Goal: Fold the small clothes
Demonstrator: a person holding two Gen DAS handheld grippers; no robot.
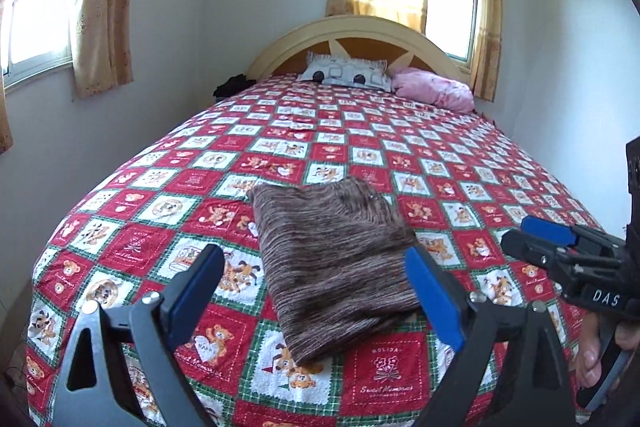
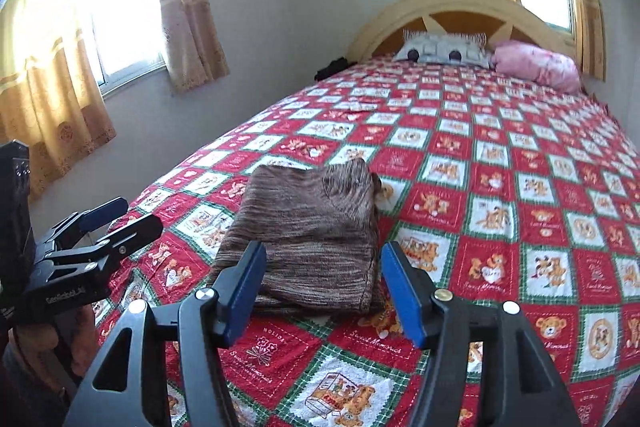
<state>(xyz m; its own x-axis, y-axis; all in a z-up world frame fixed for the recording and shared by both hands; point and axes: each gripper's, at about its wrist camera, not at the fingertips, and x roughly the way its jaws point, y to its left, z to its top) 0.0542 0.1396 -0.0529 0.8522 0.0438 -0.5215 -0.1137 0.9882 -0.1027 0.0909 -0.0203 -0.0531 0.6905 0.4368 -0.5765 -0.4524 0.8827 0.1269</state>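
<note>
I am holding my left gripper (image 1: pixel 316 291) and right gripper (image 2: pixel 322 287) with jaws apart, gripping nothing. The folded brown garment (image 1: pixel 332 267) is lying mid-frame on the patterned bedspread (image 1: pixel 460 187).

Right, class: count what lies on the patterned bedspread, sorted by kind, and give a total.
Folded brown garment: 1
Pillows: 2, one grey and white, one pink
Total: 3
</note>
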